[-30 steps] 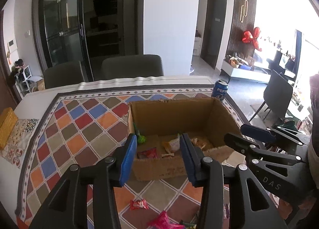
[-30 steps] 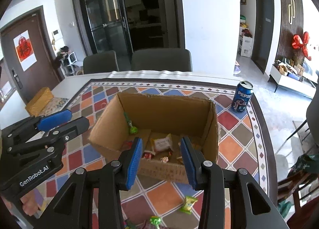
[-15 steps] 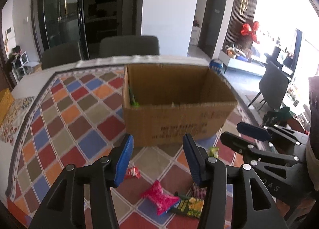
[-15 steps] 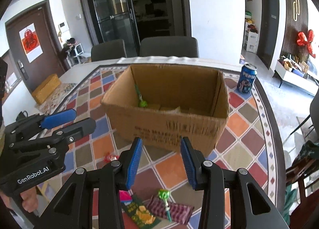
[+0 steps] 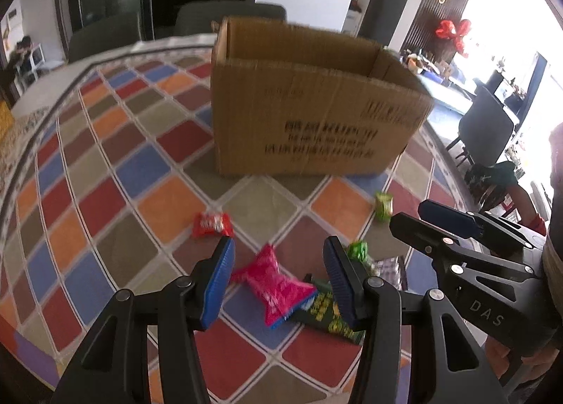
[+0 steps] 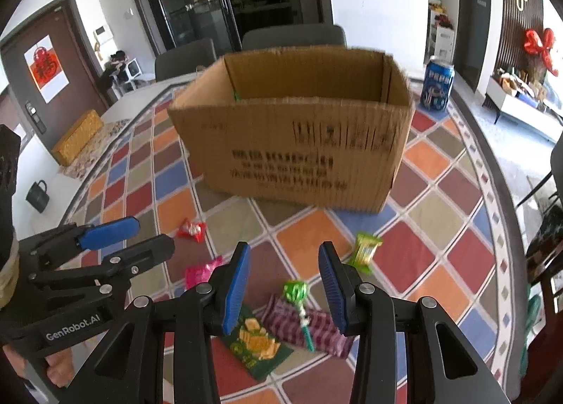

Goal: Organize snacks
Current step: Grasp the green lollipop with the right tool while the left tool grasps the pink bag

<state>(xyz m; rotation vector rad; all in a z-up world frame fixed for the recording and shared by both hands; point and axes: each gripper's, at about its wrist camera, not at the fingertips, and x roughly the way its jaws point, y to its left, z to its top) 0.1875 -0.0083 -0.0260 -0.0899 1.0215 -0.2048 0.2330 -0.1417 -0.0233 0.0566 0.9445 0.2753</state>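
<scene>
Loose snacks lie on the patterned tablecloth in front of an open cardboard box [image 5: 309,115] [image 6: 299,143]. My left gripper [image 5: 278,274] [image 6: 151,235] hovers open above a pink packet [image 5: 272,277] [image 6: 202,270], with nothing pressed between its pads. A red candy [image 5: 211,224] [image 6: 191,230] lies just beyond it. My right gripper [image 6: 283,277] [image 5: 410,216] is open over a green lollipop [image 6: 295,293] [image 5: 357,251], which rests on a purple striped packet [image 6: 316,328]. A dark green packet [image 6: 255,340] [image 5: 330,312] and a light green packet [image 6: 366,249] [image 5: 383,205] lie nearby.
A blue soda can [image 6: 438,85] stands behind the box at the right. A yellow box [image 6: 75,138] sits at the table's far left edge. Grey chairs [image 6: 292,36] stand behind the table. The table edge curves close on the right.
Both grippers have come down from above the box to the snacks in front of it. The box's inside is now out of sight. The left jaws stand slightly wider.
</scene>
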